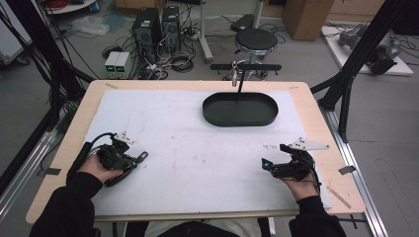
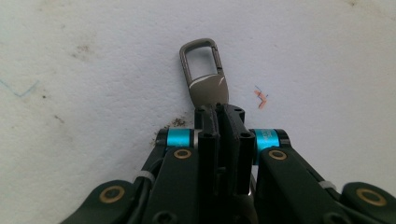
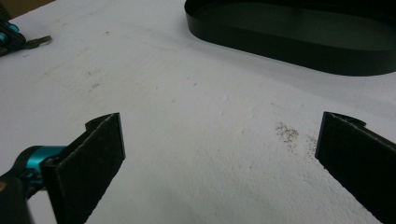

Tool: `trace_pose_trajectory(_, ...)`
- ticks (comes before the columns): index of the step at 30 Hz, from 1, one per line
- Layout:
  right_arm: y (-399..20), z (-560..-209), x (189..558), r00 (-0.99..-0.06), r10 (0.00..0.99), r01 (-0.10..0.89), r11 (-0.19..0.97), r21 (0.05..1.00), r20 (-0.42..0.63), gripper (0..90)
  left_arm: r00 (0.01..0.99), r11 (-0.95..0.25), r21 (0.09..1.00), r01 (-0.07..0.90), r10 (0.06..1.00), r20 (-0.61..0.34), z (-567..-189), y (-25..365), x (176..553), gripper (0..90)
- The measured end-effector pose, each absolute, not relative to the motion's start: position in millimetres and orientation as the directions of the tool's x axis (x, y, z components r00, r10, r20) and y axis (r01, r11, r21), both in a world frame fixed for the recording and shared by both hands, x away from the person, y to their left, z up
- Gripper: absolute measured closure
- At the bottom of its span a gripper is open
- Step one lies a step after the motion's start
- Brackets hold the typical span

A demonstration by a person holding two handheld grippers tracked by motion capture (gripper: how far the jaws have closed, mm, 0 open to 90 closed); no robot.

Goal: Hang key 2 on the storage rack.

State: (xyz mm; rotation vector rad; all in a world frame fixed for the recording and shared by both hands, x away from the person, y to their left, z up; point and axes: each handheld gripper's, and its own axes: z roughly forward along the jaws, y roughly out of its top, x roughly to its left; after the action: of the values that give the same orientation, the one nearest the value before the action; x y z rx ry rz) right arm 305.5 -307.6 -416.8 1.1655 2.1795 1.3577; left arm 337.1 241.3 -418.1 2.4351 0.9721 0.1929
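Note:
A grey-brown metal snap-hook clip (image 2: pixel 203 70) lies flat on the white mat, its loop end pointing away from my left gripper (image 2: pixel 219 112). That gripper is shut on the clip's solid tail end. From above, the clip (image 1: pixel 142 156) sticks out to the right of my left gripper (image 1: pixel 132 159) at the mat's near left. My right gripper (image 3: pixel 219 135) stands open over bare mat with nothing between its pads, and it shows at the near right in the high view (image 1: pixel 267 165). The right gripper view also catches the clip (image 3: pixel 39 42) far off at upper left.
A black oval tray (image 1: pixel 240 121) sits on the far middle of the mat, its wall (image 3: pixel 280 46) ahead of my right gripper. The white mat (image 1: pixel 197 148) covers a wooden table. A stool, computers and cables stand on the floor beyond the far edge.

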Motion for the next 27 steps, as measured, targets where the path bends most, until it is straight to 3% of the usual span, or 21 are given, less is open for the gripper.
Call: trace_pose_trajectory(27,-308.2,-417.1,304.5,-0.628,0.766,0.46,0.222,0.859,0.138,0.8,0.762,-0.61,0.6,0.517,0.648,0.001,-368.6,237.9,335.8,84.7)
